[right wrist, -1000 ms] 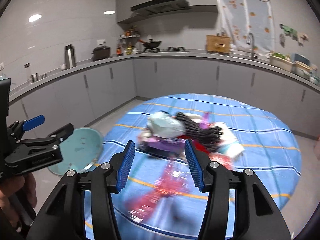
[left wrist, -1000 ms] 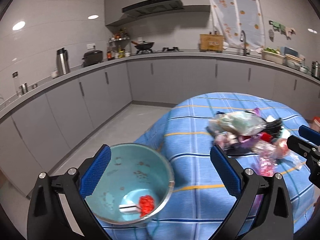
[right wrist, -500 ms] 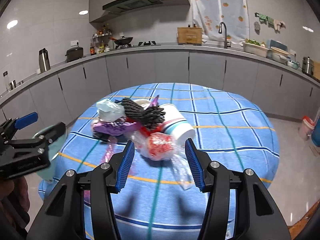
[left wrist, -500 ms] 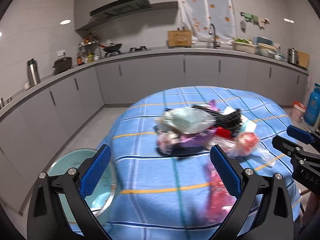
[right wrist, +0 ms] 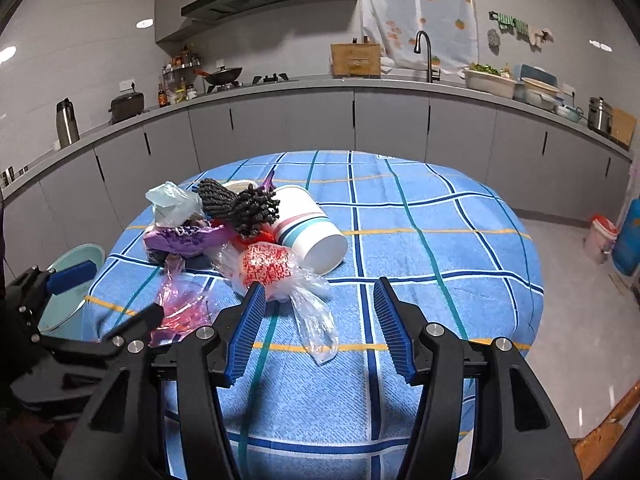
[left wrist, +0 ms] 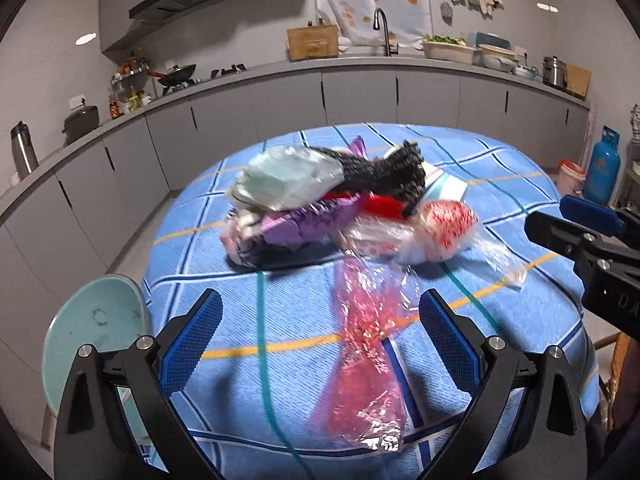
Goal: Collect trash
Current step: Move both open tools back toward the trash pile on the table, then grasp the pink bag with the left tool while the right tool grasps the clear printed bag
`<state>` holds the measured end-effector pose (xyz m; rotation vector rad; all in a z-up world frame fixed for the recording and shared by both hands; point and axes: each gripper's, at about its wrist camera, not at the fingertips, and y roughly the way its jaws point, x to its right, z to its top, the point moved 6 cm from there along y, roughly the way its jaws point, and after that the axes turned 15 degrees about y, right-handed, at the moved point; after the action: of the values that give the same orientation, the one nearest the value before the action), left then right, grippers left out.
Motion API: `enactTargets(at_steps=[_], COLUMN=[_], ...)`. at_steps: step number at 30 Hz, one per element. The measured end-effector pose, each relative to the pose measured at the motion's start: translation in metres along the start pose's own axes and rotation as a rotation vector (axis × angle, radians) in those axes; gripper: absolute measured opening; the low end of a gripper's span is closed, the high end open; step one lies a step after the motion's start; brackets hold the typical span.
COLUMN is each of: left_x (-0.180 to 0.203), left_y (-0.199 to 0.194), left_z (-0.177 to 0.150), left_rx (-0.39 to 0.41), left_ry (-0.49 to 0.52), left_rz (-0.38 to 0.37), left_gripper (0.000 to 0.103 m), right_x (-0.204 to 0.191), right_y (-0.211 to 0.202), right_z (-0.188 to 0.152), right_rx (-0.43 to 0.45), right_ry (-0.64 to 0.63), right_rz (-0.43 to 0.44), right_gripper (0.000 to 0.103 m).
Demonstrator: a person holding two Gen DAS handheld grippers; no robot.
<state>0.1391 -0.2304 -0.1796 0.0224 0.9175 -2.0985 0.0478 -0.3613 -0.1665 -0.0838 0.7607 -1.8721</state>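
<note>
Your left gripper (left wrist: pixel 316 344) hangs above the near edge of the table (right wrist: pixel 460 240) with its 2 fingers released and empty; the pink plastic wrapper (left wrist: pixel 368 344) lies flat on the cloth between them. Your right gripper (right wrist: pixel 320 328) is also spread and empty, with the tail of the clear bag holding a red-printed item (right wrist: pixel 266 266) just in front of its left finger.

Beyond these, the remaining trash forms 1 heap: a purple packet (right wrist: pixel 184 238), a pale green bag (right wrist: pixel 174 204), a black knotted bundle (right wrist: pixel 240 208) and a striped paper cup (right wrist: pixel 310 232) lying on its side, all touching. The teal bin (left wrist: pixel 92 344) stands below the table edge at your left.

Risks from here, as a judgement:
- Thin film lies flush with the cloth; closing on it may pinch the tablecloth too and drag it.
- The clear bag touches the heap; pulling it may roll the cup away.
- Both grippers work near each other; converging paths may collide.
</note>
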Motion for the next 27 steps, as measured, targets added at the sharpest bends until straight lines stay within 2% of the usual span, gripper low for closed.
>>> enactTargets(at_steps=[6,8,10,12,13,16,18,20,22,27], left_x=[0.009,0.013,0.015,0.016,0.016,0.013,0.012,0.012,0.012,0.008], left_y=[0.015,0.018,0.018,0.017,0.017,0.013,0.006,0.004,0.002,-0.018], left_z=[-0.008,-0.01,-0.01,-0.009,-0.008,-0.005,-0.002,0.0,0.0,0.009], left_rx=[-0.032,-0.041,-0.036,-0.028,-0.026,-0.012,0.005,0.013,0.016,0.062], left_ry=[0.001,0.001,0.003,0.014,0.016,0.017,0.029,0.032,0.03,0.037], left_rz=[-0.078,-0.115,-0.144,-0.149,-0.149,-0.147,-0.139,-0.146,-0.152,-0.13], left_gripper=[0.064,0.041,0.029,0.027,0.022,0.021,0.02,0.019,0.018,0.018], right_x=[0.007,0.007,0.008,0.009,0.009,0.007,0.006,0.005,0.003,-0.002], right_y=[0.017,0.022,0.027,0.033,0.035,0.043,0.047,0.052,0.052,0.034], right_z=[-0.009,-0.01,-0.013,-0.014,-0.016,-0.018,-0.021,-0.026,-0.029,-0.023], right_rx=[-0.034,-0.044,-0.052,-0.063,-0.068,-0.092,-0.108,-0.138,-0.149,-0.112], right_ry=[0.017,0.022,0.021,0.032,0.034,0.036,0.026,0.024,0.01,-0.006], right_rz=[-0.016,-0.009,-0.013,-0.008,-0.008,0.001,-0.008,-0.004,-0.004,0.026], right_gripper=[0.057,0.057,0.057,0.057,0.057,0.055,0.044,0.018,0.01,0.007])
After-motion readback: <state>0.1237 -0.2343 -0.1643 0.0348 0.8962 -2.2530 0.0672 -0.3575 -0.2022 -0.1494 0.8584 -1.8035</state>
